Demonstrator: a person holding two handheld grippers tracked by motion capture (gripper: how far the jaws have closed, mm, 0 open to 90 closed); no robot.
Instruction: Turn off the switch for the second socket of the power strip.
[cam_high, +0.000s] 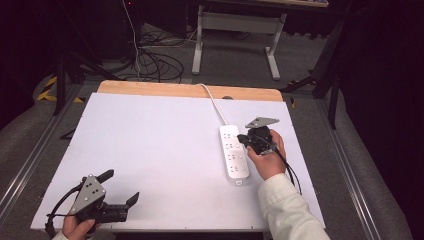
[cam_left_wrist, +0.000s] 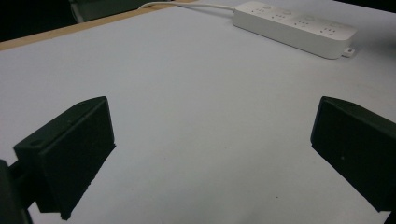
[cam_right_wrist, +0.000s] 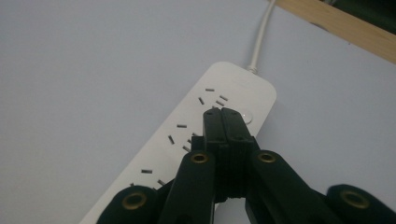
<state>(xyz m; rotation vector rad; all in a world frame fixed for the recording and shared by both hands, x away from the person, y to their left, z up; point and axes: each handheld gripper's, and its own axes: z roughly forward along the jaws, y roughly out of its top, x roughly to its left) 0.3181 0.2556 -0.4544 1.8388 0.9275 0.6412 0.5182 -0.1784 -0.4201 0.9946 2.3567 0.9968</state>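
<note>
The white power strip (cam_high: 234, 152) is lying on the worktop's (cam_high: 150, 150) right half, long axis running front to back. The right gripper (cam_right_wrist: 221, 114) is hovering right over it, jaws pressed together, tips aiming at the little round button (cam_right_wrist: 246, 115). The left gripper (cam_high: 119, 186) is sitting well off to its left, jaws wide apart.

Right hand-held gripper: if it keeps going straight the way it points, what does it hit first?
Most likely the white power strip: the shut right hand-held gripper points at its top, near the round button. The gap between them is hard to judge.
</note>
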